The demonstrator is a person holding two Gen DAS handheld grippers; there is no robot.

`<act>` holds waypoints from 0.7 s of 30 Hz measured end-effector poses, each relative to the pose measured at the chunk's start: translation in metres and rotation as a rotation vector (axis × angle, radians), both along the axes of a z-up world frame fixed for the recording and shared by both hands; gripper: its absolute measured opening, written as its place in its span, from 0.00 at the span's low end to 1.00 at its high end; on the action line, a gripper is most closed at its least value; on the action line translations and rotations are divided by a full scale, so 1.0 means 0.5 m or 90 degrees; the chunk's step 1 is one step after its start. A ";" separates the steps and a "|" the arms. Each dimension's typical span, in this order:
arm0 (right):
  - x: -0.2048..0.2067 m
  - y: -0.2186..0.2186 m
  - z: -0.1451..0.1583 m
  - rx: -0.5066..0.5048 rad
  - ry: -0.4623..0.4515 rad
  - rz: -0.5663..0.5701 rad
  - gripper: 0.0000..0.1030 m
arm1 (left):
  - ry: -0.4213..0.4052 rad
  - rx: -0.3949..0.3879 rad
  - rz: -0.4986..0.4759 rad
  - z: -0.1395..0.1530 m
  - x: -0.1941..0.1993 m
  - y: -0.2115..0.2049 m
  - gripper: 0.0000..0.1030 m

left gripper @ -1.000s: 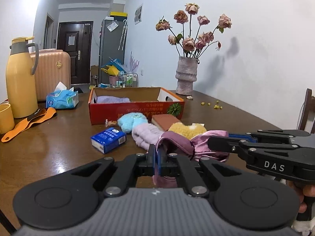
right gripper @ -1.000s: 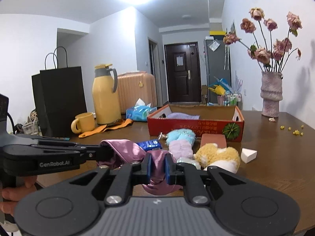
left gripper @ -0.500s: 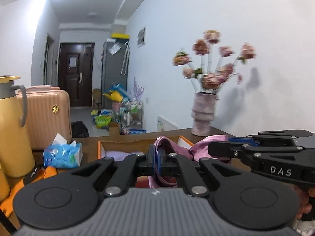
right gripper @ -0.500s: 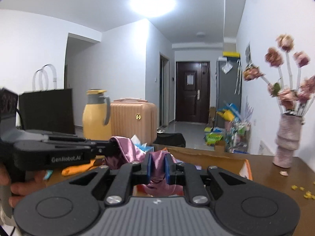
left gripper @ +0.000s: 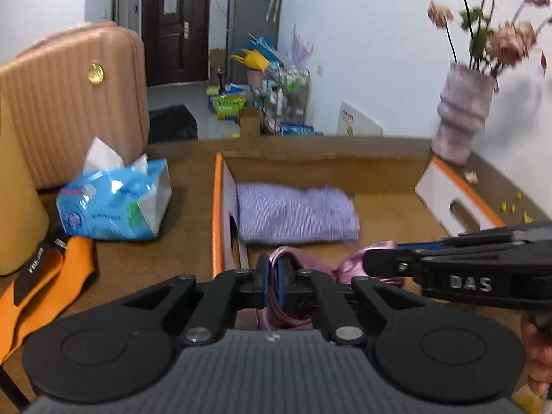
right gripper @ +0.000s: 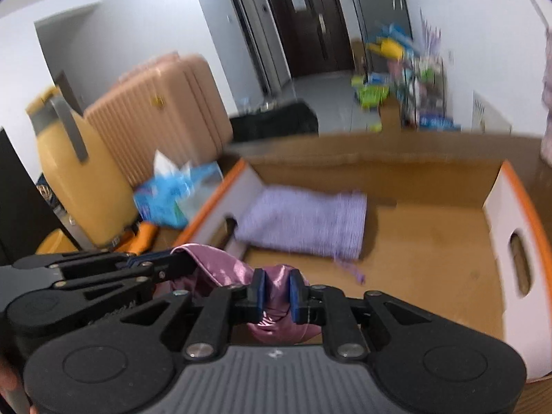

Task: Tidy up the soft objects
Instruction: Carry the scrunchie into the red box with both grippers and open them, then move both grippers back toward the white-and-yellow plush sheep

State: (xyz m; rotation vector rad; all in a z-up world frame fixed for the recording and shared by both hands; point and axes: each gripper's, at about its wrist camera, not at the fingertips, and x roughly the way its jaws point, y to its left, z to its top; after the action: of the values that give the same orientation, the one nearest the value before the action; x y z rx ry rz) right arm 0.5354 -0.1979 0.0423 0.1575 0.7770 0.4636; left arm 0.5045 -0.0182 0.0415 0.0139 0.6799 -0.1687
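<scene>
A pink satin cloth (left gripper: 346, 265) hangs stretched between both grippers, just above the near edge of an open cardboard box (left gripper: 216, 207). My left gripper (left gripper: 274, 277) pinches one end, its jaws starting to open. My right gripper (right gripper: 277, 289) has the other end (right gripper: 276, 276) bunched between its blue pads, which still touch the fabric while its jaws are opening. Each gripper shows in the other's view: the right gripper (left gripper: 371, 263) comes in from the right, the left gripper (right gripper: 188, 261) from the left. A folded lilac cloth (right gripper: 303, 220) lies inside the box (right gripper: 498, 214), at its far left.
Left of the box on the brown table are a blue tissue pack (left gripper: 114, 203), an orange strap (left gripper: 45, 283) and a yellow jug (right gripper: 79, 179). A pink suitcase (left gripper: 76, 103) stands behind them. A vase of dried roses (left gripper: 462, 114) is at the far right.
Both grippers carried the pink cloth forward from the pile of soft things to above the box, first tilting up, then down. The right jaws now stand wider apart.
</scene>
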 end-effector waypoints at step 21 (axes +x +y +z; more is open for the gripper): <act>-0.305 -0.155 0.296 -0.063 -0.294 -0.085 0.62 | -0.223 0.030 0.045 0.273 -0.310 0.008 0.77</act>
State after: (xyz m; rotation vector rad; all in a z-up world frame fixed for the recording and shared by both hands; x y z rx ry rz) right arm 0.3831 -0.2756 0.1903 0.0066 0.3327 0.3158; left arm 0.3495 -0.0140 0.1778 0.0625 0.3347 -0.0793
